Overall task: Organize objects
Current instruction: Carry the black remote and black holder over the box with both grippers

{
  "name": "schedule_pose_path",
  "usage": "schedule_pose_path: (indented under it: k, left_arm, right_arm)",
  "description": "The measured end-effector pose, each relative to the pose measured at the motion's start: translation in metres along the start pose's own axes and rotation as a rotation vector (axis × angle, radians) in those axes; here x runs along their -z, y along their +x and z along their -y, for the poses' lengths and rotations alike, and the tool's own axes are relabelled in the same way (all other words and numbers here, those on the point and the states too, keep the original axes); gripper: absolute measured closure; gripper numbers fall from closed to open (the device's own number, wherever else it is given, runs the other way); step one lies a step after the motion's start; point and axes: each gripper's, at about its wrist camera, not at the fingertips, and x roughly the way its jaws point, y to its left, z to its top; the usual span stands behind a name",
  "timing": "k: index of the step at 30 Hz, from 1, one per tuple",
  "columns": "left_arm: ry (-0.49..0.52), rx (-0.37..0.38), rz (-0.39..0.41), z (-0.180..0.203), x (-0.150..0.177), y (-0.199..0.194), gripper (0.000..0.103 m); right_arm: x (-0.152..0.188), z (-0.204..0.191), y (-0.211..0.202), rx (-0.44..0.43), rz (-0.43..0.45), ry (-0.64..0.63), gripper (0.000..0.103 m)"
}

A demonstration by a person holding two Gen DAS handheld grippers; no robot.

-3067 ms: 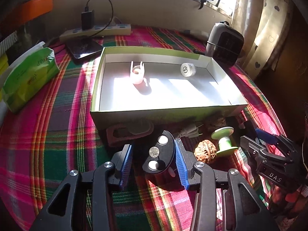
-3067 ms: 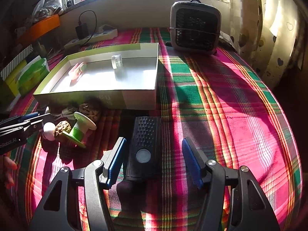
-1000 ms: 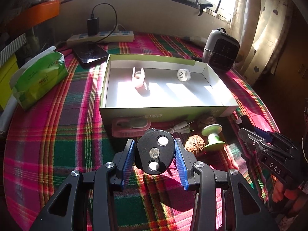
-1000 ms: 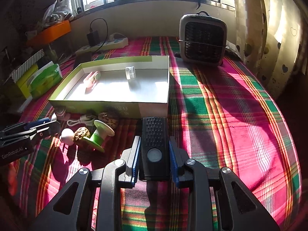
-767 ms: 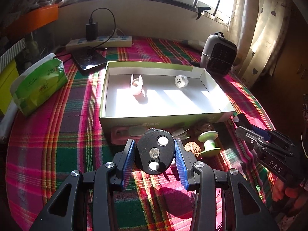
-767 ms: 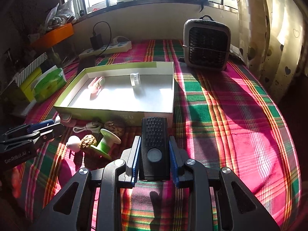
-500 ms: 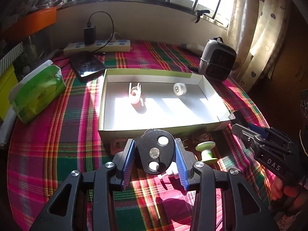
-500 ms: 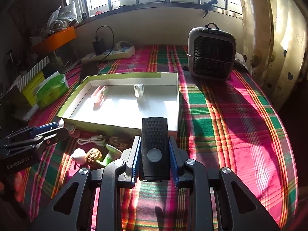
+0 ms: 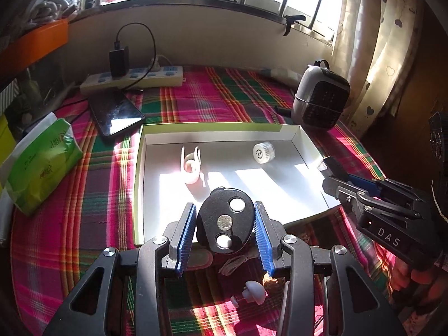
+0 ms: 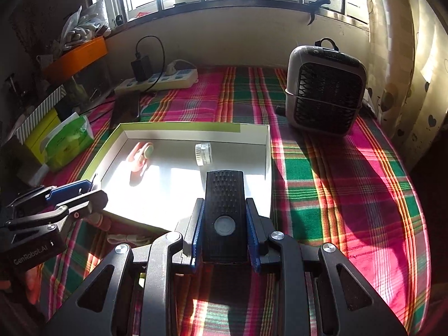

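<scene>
Both grippers are hovering at the near edge of the box (image 9: 141, 168), each loaded. The left gripper (image 9: 224, 233) is clamping an oval black fob (image 9: 225, 225) across its narrow sides; the right gripper (image 10: 224, 228) is pinching a black remote (image 10: 224, 212) on its long edges. Both items look rigid, light, smooth plastic, likely to slip unless held squarely at mid-length. A pink clip (image 9: 191, 168) and white roll (image 9: 263, 153) are lying inside the box, at the far end.
</scene>
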Motion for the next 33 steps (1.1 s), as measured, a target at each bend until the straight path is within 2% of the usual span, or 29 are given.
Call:
schedule_pose_path:
  k: [17, 33]
  left_arm:
    - [0.021, 0.017, -0.034, 0.002, -0.036, 0.041, 0.064]
    - [0.021, 0.003, -0.083, 0.002, -0.051, 0.079, 0.064]
  right_arm:
    - [-0.029, 0.009, 0.048, 0.022, -0.064, -0.008, 0.075]
    - [-0.039, 0.008, 0.075, 0.007, -0.095, -0.009, 0.075]
